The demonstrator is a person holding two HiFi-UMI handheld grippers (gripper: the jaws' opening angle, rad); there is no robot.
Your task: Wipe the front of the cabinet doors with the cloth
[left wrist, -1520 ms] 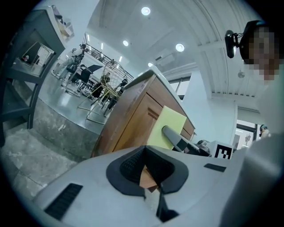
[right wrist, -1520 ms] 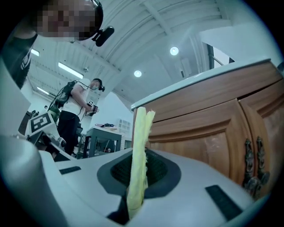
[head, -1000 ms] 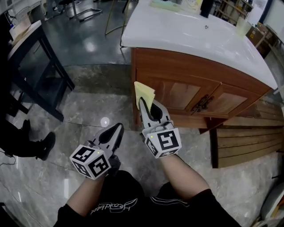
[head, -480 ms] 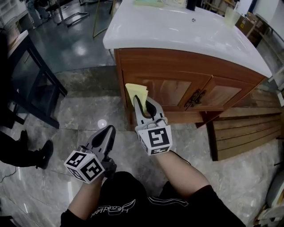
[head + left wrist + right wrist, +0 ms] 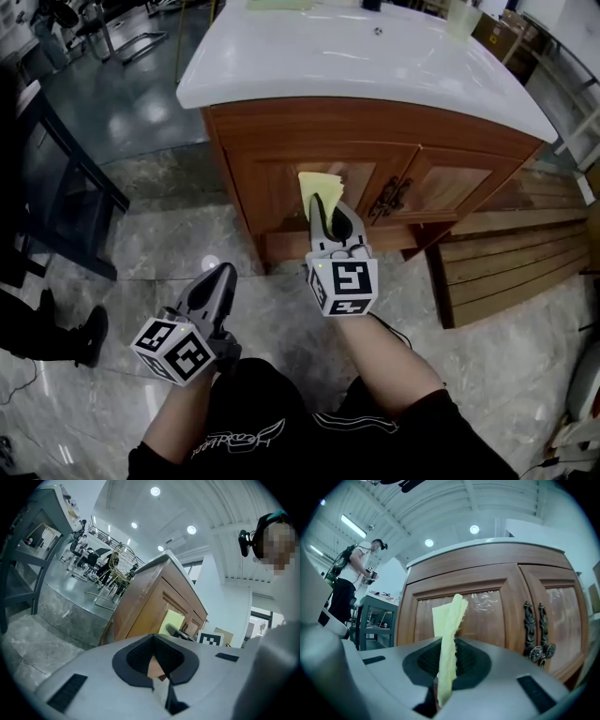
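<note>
My right hand-held gripper [image 5: 325,211] is clamped on the folded pale yellow cloth [image 5: 319,184]. The cloth stands up from the jaws just before the left brown wooden cabinet door [image 5: 277,192]; I cannot tell if it touches. My left hand-held gripper [image 5: 217,281] hangs low, jaws together, empty. I judge the wiping barely begun, with both this door and the right brown wooden cabinet door [image 5: 459,183] left to do.

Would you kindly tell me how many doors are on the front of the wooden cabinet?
2: the left door, behind the yellow cloth, and the right door beside it, past the ornate handles. Other sides are out of view.
</note>
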